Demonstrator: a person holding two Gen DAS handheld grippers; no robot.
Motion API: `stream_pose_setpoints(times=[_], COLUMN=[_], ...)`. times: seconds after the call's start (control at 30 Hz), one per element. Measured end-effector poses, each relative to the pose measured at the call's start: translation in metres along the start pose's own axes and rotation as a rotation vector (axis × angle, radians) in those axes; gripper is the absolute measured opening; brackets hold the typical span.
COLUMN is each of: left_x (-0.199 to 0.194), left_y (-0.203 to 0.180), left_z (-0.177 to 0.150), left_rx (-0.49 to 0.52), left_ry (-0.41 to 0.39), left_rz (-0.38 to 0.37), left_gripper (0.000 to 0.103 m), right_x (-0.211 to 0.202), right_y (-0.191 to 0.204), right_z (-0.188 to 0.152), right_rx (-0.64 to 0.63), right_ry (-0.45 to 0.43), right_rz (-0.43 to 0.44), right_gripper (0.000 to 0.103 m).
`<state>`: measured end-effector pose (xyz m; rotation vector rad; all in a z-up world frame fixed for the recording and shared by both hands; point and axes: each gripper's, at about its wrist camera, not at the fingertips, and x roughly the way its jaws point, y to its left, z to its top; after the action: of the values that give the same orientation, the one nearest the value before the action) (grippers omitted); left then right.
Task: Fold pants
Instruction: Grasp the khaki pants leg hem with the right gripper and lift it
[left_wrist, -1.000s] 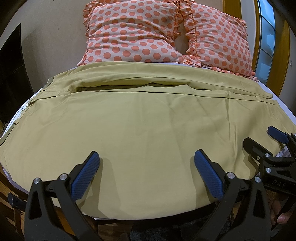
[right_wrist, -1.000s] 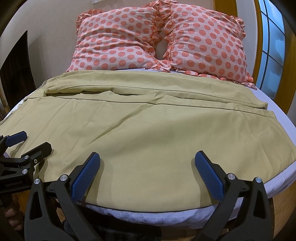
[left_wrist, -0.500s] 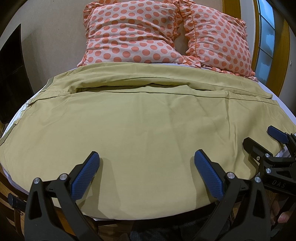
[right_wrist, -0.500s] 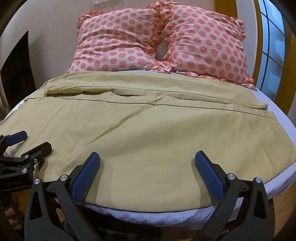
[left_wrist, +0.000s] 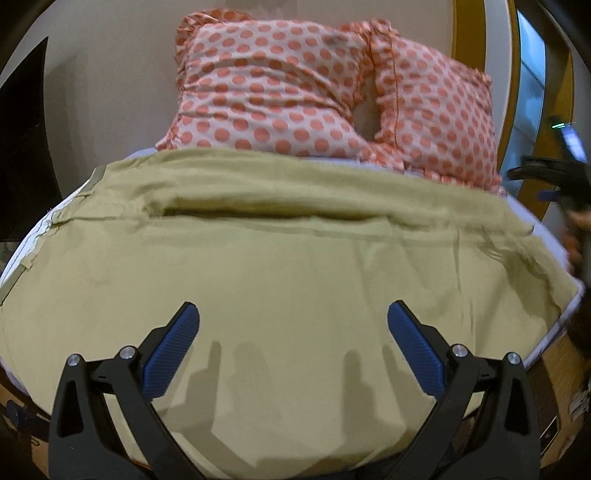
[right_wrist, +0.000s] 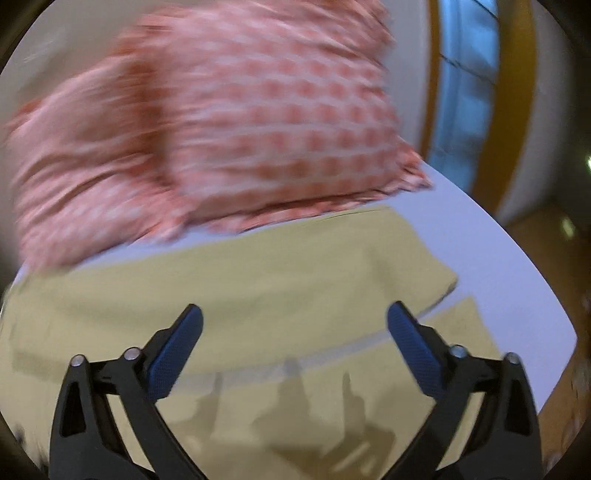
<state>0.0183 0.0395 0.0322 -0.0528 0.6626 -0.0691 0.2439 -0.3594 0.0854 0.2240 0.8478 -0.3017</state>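
Note:
Olive-green pants (left_wrist: 288, 266) lie spread flat across the bed, one leg behind the other, waistband at the left edge. My left gripper (left_wrist: 291, 339) is open and empty, low over the near leg. My right gripper (right_wrist: 293, 339) is open and empty, above the right end of the pants (right_wrist: 258, 288), near the leg cuffs (right_wrist: 439, 284). The right wrist view is blurred by motion. The right gripper also shows in the left wrist view (left_wrist: 554, 177), raised at the far right.
Two pink polka-dot pillows (left_wrist: 314, 96) stand at the head of the bed. A white sheet (right_wrist: 498, 266) shows to the right of the cuffs. A window with a wooden frame (left_wrist: 532, 74) is at the right. A dark panel (left_wrist: 22, 147) is at the left.
My right gripper has swung up and to the right, from the near bed edge to the cuff end of the pants. My left gripper has moved slightly forward over the near leg. Both stay open.

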Motion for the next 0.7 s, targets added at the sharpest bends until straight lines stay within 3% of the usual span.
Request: stream_pose_setpoints(times=[0.03, 0.07, 0.23, 0.4, 0.5, 0.57, 0.63, 0.7], left_x=[-0.001, 0.0, 0.006, 0.015, 0.022, 0.025, 0.027, 0.026], left_y=[0.003, 0.004, 0.012, 0.017, 0.021, 0.024, 0.03, 0.037], left_z=[0.005, 0.008, 0.019, 0.027, 0.032, 0.032, 0.032, 0.033], left_rx=[-0.003, -0.001, 0.04, 0.072, 0.063, 0.044, 0.012, -0.033], left_ry=[-0.011, -0.016, -0.023, -0.026, -0.019, -0.007, 0.003, 0.005], left_rz=[0.0, 0.003, 0.036, 0.057, 0.047, 0.038, 0.01, -0.038], left_gripper=[0.101, 0.101, 0.101, 0.101, 0.101, 0.101, 0.101, 0.101], right_x=[0.02, 0.046, 0.136, 0.191, 0.206, 0.207, 0.203, 0.203], right_y=[-0.006, -0.012, -0.038, -0.048, -0.045, -0.046, -0.061, -0.083], right_z=[0.016, 0.036, 0.089, 0.099, 0.095, 0.087, 0.078, 0.068], right_rx=[0.045, 0.105, 0.32, 0.383, 0.302, 0.249, 0.262, 0.32], right_ry=[0.035, 0.081, 0.165, 0.214, 0.174, 0.127, 0.09, 0.063], right_rz=[-0.031, -0.062, -0.173, -0.235, -0.284, -0.238, -0.174, -0.074], right_gripper=[0.076, 0.073, 0.072, 0.063, 0.049, 0.038, 0.015, 0.009])
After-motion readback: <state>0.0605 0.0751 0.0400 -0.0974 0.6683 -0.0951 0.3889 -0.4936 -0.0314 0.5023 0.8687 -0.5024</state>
